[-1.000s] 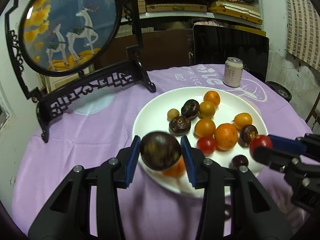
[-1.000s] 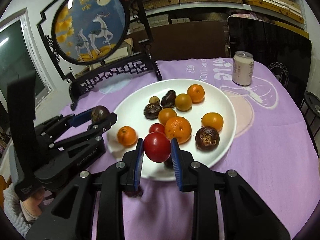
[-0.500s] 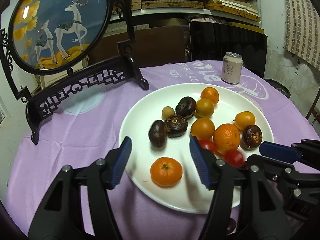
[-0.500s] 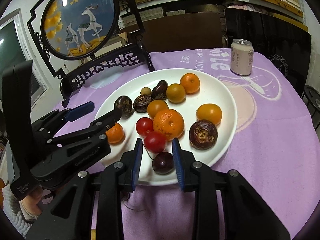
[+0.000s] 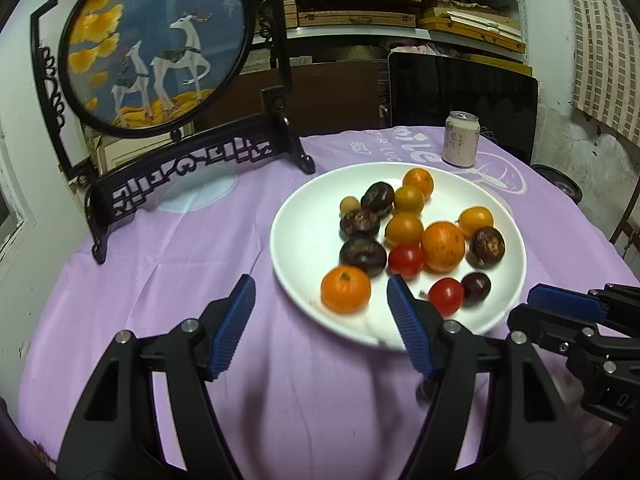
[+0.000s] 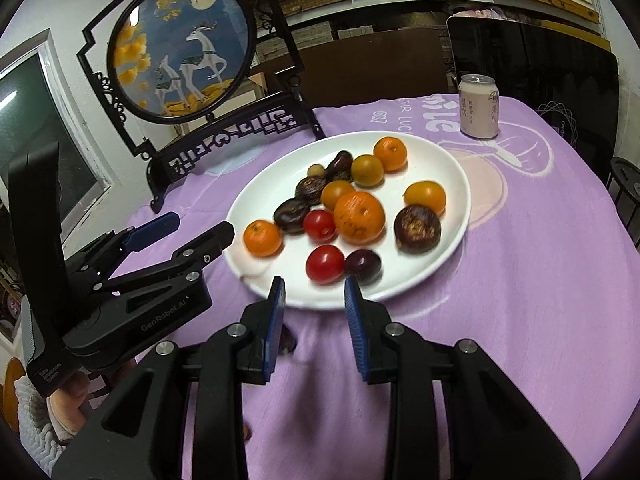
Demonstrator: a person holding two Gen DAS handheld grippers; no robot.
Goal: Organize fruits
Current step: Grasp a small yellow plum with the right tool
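A white plate (image 5: 304,240) (image 6: 256,200) on the purple cloth holds several oranges, dark passion fruits and tomatoes. My left gripper (image 5: 320,296) (image 6: 200,226) hovers at the plate's near left rim; its jaws are opening, with nothing between them. Just beyond its tips lie a mandarin (image 5: 346,289) (image 6: 263,237) and a dark passion fruit (image 5: 363,256) (image 6: 291,214). My right gripper (image 6: 315,284) (image 5: 524,304) stands at the near rim with a narrow empty gap. A red tomato (image 6: 325,264) (image 5: 446,295) rests on the plate just past its tips, beside a small dark plum (image 6: 363,266).
A round deer picture on a black carved stand (image 5: 156,48) occupies the table's back left. A drink can (image 5: 461,144) stands behind the plate, with a black panel (image 5: 460,92) past the table edge. A small dark fruit (image 6: 289,340) lies on the cloth under my right fingers.
The left gripper let go of the dark passion fruit, which now lies on the plate, and spread wide. The right gripper released the red tomato onto the plate. Both drew back.
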